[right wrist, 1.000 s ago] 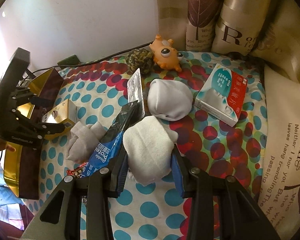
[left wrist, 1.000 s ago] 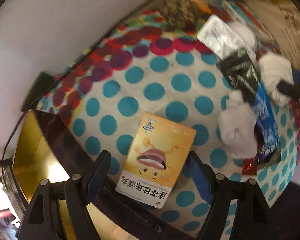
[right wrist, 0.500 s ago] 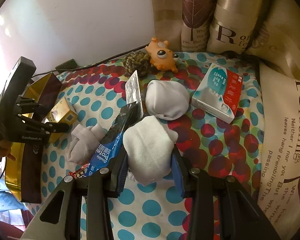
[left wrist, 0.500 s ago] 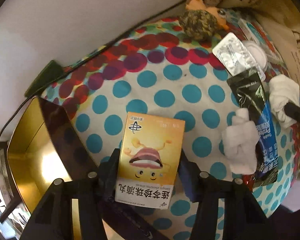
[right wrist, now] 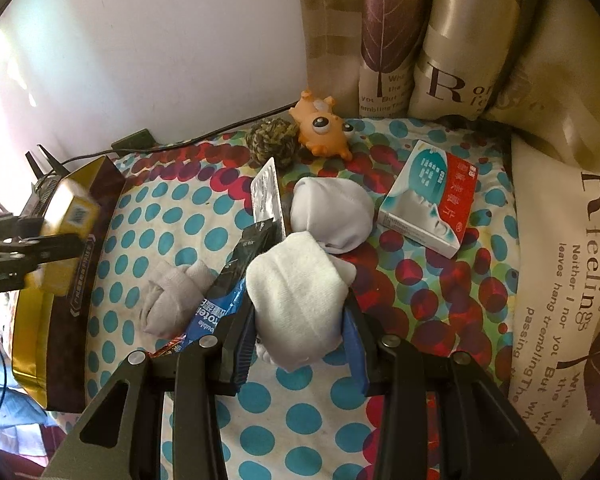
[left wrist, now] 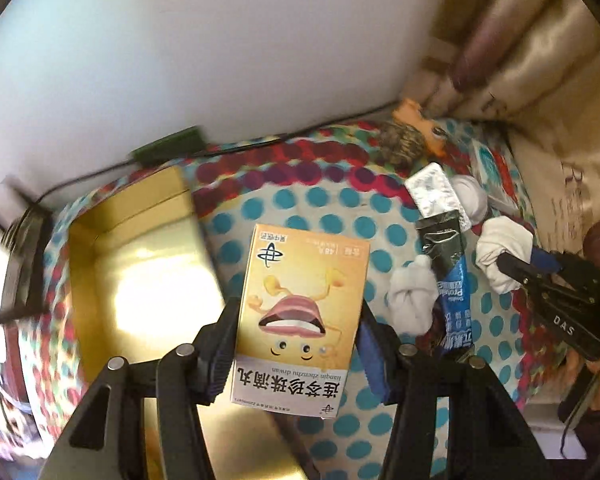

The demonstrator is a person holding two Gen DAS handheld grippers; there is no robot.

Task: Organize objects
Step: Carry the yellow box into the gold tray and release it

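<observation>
Polka-dot cloth covers the surface, with a white wall behind and printed curtains at the far right. My left gripper (left wrist: 296,344) has its fingers clenched on the yellow box (left wrist: 300,316), lifted clear of the cloth and hanging just beside the open gold tin (left wrist: 140,264). My right gripper (right wrist: 298,328) has its fingers clamped on a white sock (right wrist: 296,292) that rests on the cloth beside a blue sachet (right wrist: 220,304).

The box is pinched low, near one end, so I judge it could pivot or slip if I swing it fast, and it could catch the tin's near wall on the way in. Lifting the sock might drag the sachet along.

Blur smears the left view, the tin's floor is washed out by glare, and its near end is cut off.
</observation>
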